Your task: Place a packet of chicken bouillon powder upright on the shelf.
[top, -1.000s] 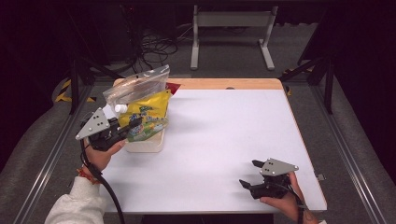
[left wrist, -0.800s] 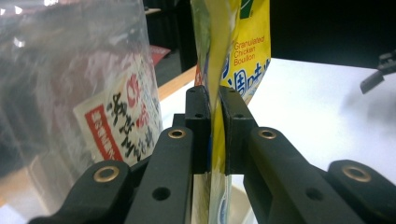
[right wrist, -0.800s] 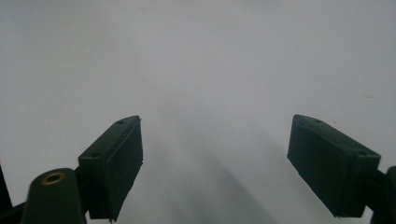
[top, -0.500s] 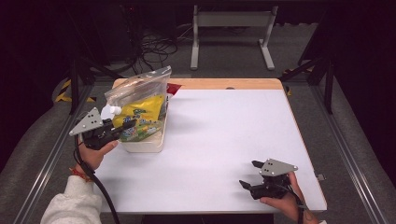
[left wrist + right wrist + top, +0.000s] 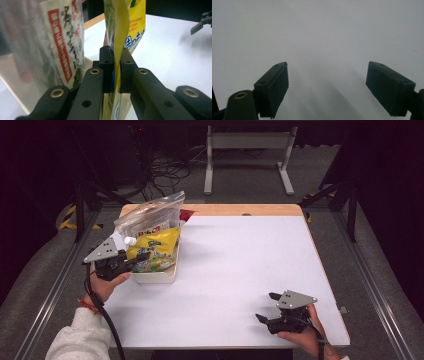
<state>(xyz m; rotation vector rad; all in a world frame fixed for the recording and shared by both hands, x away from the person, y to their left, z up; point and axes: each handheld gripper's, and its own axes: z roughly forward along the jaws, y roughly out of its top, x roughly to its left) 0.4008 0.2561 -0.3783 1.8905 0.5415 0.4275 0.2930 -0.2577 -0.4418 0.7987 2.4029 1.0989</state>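
Yellow packet (image 5: 117,37) sits pinched tight between the two black jaws of my left gripper (image 5: 134,260). It hangs over the white tray (image 5: 160,276) right in front of that tool, next to the clear bag (image 5: 150,217) with red writing. I think the packet is picked but not yet put down somewhere. My right gripper (image 5: 266,307) waits far off, jaws wide apart, holding nothing, above the white table (image 5: 235,265).

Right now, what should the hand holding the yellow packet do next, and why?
Probably lower it a little further, then let go. The left gripper is shut on the yellow packet, which stands tilted in the white bin beside the clear bag. The right gripper rests open, far off.
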